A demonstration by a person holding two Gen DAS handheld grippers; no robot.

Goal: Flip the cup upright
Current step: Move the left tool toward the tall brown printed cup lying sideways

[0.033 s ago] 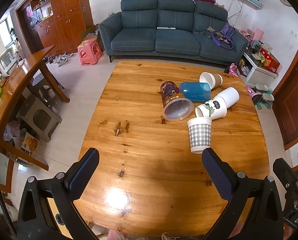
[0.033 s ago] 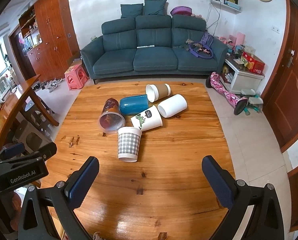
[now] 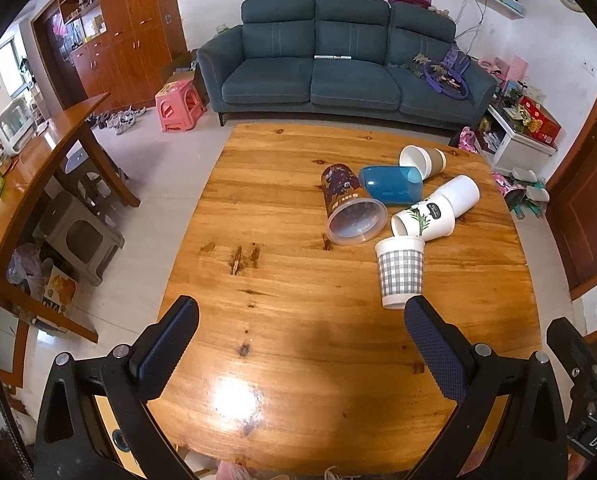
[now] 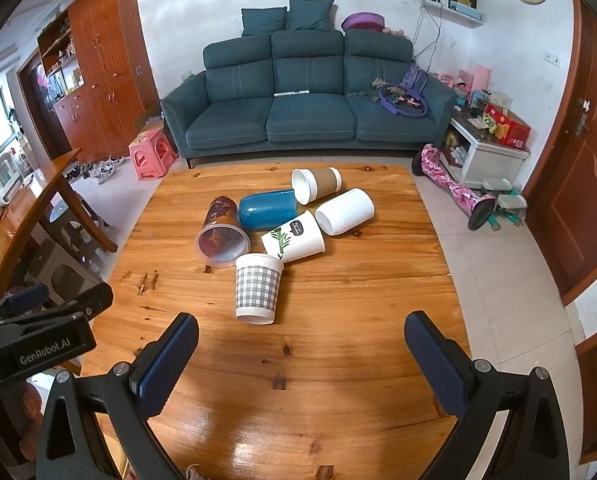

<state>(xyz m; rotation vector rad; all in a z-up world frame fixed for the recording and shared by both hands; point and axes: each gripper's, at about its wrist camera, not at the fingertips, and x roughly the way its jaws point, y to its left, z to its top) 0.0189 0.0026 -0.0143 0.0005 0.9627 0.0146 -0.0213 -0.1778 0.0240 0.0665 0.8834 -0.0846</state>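
Several cups lie in a cluster on the wooden table (image 3: 298, 320). A grey checked cup (image 3: 401, 276) (image 4: 257, 288) stands upside down nearest me. Behind it lie on their sides a white cup with a leaf print (image 3: 423, 221) (image 4: 293, 236), a plain white cup (image 3: 460, 195) (image 4: 345, 211), a blue cup (image 3: 390, 184) (image 4: 267, 209), a clear dark-patterned cup (image 3: 348, 206) (image 4: 221, 230) and a brown-sleeved cup (image 3: 422, 161) (image 4: 316, 185). My left gripper (image 3: 300, 344) is open and empty, left of the checked cup. My right gripper (image 4: 300, 348) is open and empty, in front of the cups.
The left gripper's body (image 4: 38, 332) shows at the left of the right wrist view. A blue sofa (image 3: 338, 76) stands beyond the table's far edge. A second wooden table (image 3: 38, 168) with stools stands to the left, and a white cabinet (image 3: 518, 144) to the right.
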